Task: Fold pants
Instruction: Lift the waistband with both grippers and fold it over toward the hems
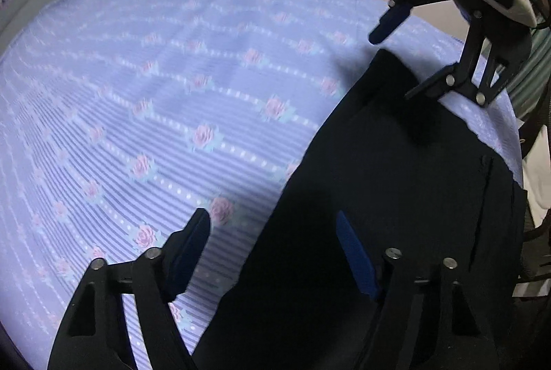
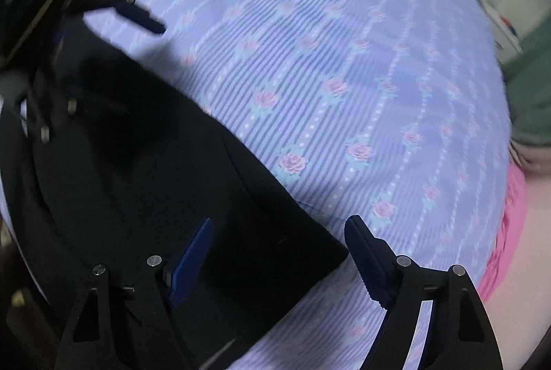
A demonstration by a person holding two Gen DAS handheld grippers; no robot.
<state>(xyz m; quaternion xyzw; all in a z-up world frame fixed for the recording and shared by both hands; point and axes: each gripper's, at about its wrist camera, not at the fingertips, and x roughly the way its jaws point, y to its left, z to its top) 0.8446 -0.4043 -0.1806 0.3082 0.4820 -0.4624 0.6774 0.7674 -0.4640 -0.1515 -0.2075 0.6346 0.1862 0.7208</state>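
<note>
Left wrist view: pants (image 1: 396, 180) lie between both grippers, left gripper (image 1: 273, 246) and right gripper (image 2: 279, 253) wide open, nothing held.

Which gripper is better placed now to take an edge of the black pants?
Probably the right gripper: it is open and straddles a corner of the black pants. The left gripper, also open, straddles only a long side edge on the floral sheet.
</note>
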